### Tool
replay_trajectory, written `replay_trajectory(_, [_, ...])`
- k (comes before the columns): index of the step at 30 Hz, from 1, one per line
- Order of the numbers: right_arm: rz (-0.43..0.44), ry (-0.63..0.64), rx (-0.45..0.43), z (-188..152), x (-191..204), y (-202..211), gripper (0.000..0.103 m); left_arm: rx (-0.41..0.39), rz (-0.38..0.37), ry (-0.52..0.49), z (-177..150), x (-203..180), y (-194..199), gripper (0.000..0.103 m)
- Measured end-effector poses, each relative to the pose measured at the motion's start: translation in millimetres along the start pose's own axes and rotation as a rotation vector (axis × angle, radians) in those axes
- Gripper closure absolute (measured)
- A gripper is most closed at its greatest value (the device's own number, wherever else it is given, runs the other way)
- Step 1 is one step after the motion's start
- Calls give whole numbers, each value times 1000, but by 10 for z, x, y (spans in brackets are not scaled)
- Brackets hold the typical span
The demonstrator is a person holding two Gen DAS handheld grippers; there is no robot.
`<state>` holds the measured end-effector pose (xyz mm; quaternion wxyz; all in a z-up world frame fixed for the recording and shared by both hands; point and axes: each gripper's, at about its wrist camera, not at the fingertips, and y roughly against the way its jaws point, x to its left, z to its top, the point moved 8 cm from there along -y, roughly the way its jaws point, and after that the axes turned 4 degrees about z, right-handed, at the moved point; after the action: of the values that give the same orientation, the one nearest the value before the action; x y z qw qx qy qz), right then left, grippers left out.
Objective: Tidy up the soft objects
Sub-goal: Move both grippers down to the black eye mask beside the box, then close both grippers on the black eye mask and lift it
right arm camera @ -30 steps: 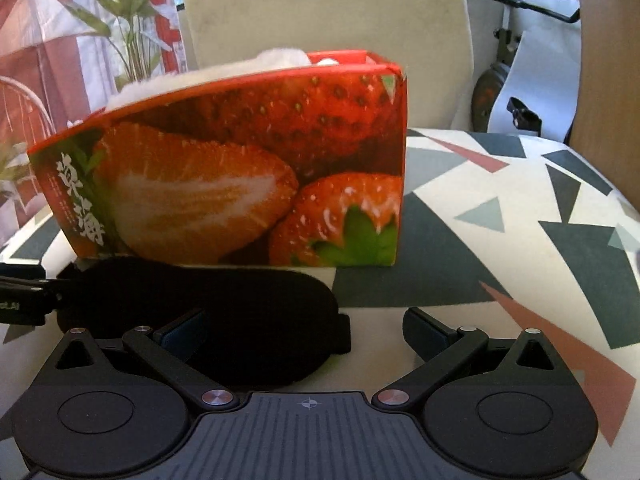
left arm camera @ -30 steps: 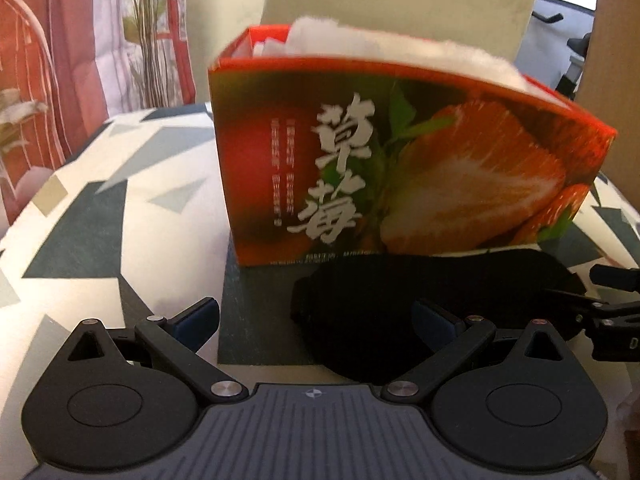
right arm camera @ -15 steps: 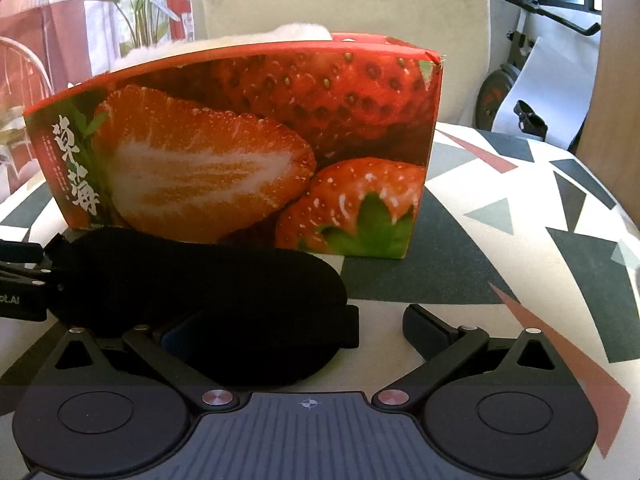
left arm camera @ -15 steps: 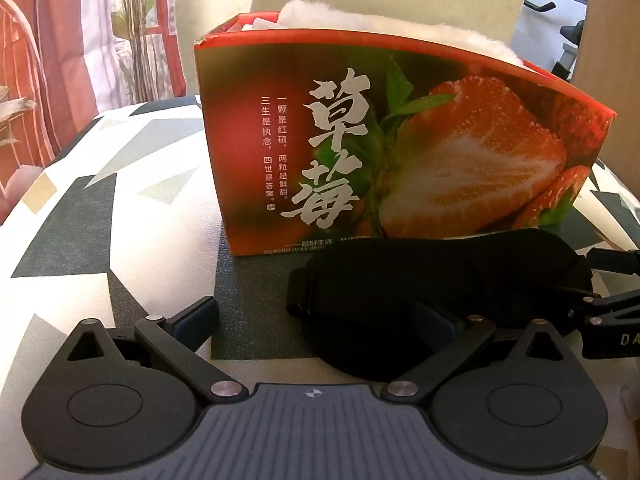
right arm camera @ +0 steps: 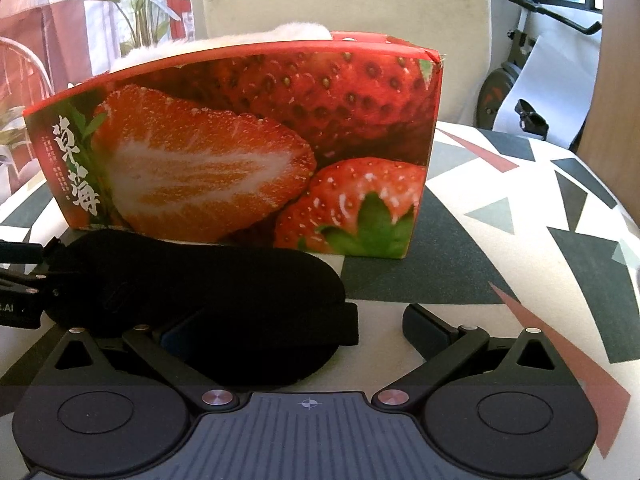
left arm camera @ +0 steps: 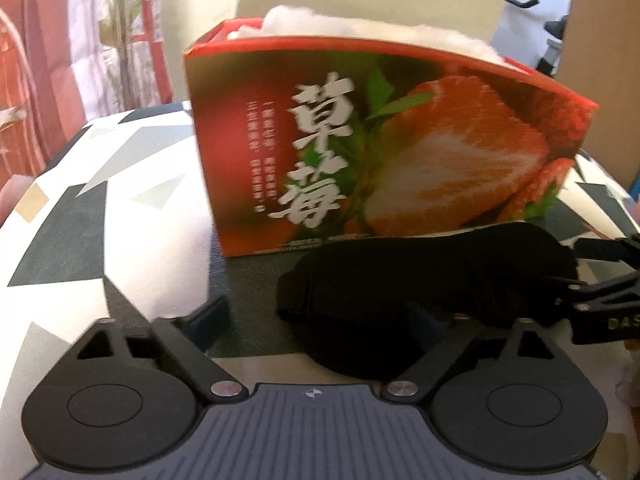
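Mask [left arm camera: 432, 280] lies before the box [left arm camera: 380, 152]; left gripper [left arm camera: 320, 320] closing around it, right gripper [right arm camera: 288, 332] spread, neither gripping.

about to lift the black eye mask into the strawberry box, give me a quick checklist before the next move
1. Mask position: black eye mask lies flat on the table, just in front of the strawberry box. ok
2. Left gripper: closing, one end of the mask between its fingers, not yet pinched. not ok
3. Right gripper: open, straddling the other end of the mask. ok
4. Box top: open, white fluffy filling bulging above the rim. Room for the mask: cannot tell
5. Box upright and steady on the table. ok
6. Strap free of snags. cannot tell
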<state>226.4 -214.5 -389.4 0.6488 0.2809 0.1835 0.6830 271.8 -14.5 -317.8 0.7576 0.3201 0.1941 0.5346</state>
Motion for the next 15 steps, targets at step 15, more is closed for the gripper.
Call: replay_trajectory(15, [142, 18, -31, -8, 129, 123, 22, -10, -66, -1, -114, -167, 186, 50])
